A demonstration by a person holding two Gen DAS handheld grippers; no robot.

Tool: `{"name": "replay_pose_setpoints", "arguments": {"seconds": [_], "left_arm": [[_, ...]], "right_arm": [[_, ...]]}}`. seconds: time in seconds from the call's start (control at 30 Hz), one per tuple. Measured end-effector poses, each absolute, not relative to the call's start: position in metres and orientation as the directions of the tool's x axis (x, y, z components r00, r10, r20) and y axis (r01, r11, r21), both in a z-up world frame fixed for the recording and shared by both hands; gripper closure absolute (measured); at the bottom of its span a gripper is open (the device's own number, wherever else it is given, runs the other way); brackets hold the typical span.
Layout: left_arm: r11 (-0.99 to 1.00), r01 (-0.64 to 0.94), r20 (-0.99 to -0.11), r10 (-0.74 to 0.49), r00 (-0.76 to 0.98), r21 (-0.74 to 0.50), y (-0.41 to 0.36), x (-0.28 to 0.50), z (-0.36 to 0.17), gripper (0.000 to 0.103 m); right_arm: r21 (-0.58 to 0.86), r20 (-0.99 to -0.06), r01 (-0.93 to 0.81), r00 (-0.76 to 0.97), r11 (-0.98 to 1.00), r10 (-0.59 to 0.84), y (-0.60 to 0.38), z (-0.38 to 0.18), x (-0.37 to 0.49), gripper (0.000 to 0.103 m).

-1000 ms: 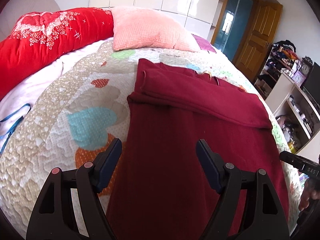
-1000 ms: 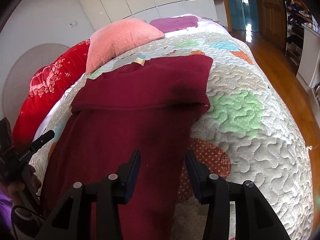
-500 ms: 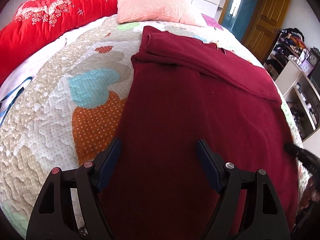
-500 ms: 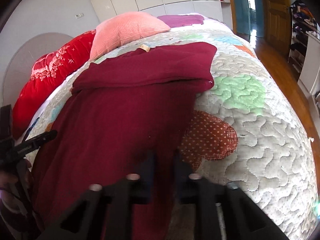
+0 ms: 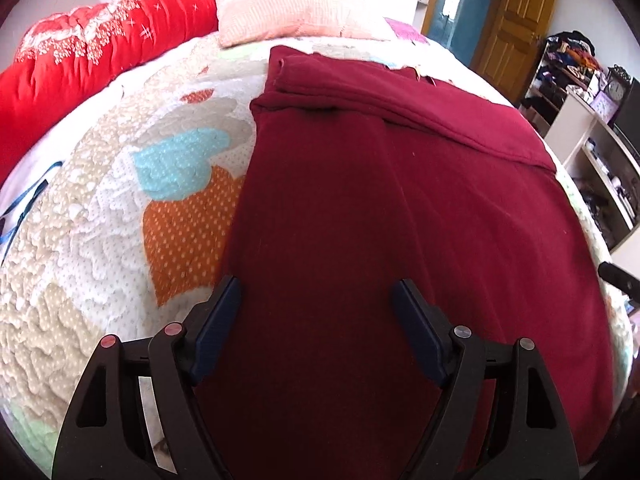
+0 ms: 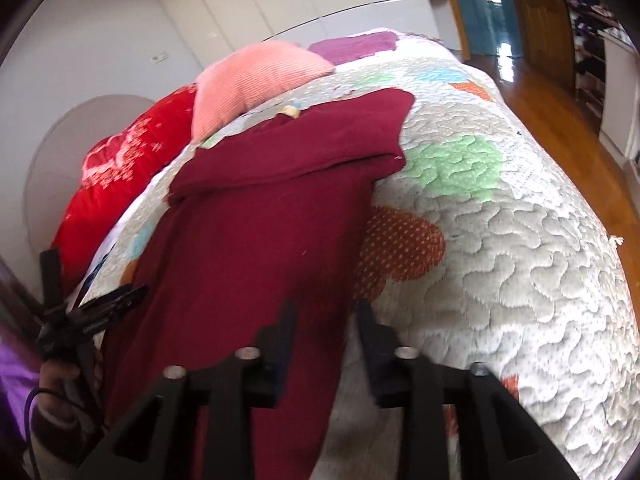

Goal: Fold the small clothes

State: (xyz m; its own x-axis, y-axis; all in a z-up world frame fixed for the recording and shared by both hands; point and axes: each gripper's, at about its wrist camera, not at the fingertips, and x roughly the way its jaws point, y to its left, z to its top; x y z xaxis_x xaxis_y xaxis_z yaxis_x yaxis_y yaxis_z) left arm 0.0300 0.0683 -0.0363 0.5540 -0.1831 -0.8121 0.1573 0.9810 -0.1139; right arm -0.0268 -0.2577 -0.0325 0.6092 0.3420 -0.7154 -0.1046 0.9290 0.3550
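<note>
Bed with patchwork quilt [image 5: 100,248] fills both views; quilt is cream with stitched swirls and dotted colour patches.

Dark red garment [image 5: 380,208] lies flat down the middle of the quilt, long axis running from the near edge toward the pillows. Its far end is folded back on itself into a doubled band [image 6: 304,144] across the full width; a small pale tag shows at the far edge of that band. The rest is a single smooth layer. An orange dotted patch [image 5: 184,236] touches the garment's left edge, a teal patch just beyond it; a green patch [image 6: 456,164] sits just off the right end of the fold.

Red bedding roll [image 5: 92,52] lies along the far-left side of the quilt, well apart from the garment. Pink pillow [image 5: 288,12] sits beyond the garment's folded end, not touching.

Left gripper [image 5: 316,300]: jaws spread wide, over the garment's near-left part, left finger [image 5: 216,328] about at the cloth's left edge. Nothing clamped.

Right gripper [image 6: 324,320]: blurred, jaws have just been opening, now partly apart, straddling the garment's near-right edge. Pads not pressing on the cloth.

The hand [image 6: 60,376] on the left gripper's handle shows at the garment's left side.
</note>
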Motion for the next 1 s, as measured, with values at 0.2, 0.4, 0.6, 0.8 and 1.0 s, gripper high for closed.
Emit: {"name": "replay_pose_setpoints", "arguments": {"seconds": [0.2, 0.4, 0.6, 0.8, 1.0], "left_arm": [[0.974, 0.17, -0.816, -0.22, 0.535, -0.151, 0.085, -0.004, -0.03, 0.024], [0.974, 0.106, -0.808, -0.224, 0.544, -0.199, 0.11, -0.032, -0.017, 0.024], [0.941, -0.022, -0.792, -0.272, 0.546, -0.338, 0.162, -0.059, -0.01, 0.024], [0.927, -0.066, -0.8, -0.282, 0.53, -0.37, 0.174, -0.072, -0.021, 0.024], [0.935, -0.006, -0.804, -0.302, 0.512, -0.354, 0.152, -0.072, -0.024, 0.024]], "right_arm": [[0.422, -0.724, -0.141, 0.543, 0.896, 0.426, -0.256, -0.046, -0.052, 0.054], [0.269, -0.726, -0.213, 0.596, 0.939, 0.343, -0.226, -0.043, -0.067, 0.094], [0.207, -0.761, -0.171, 0.591, 0.963, 0.268, -0.24, -0.044, -0.07, 0.094], [0.412, -0.704, -0.173, 0.563, 0.895, 0.433, -0.26, -0.041, -0.087, 0.087], [0.495, -0.693, -0.229, 0.479, 0.838, 0.54, -0.266, -0.043, -0.113, 0.058]]}}
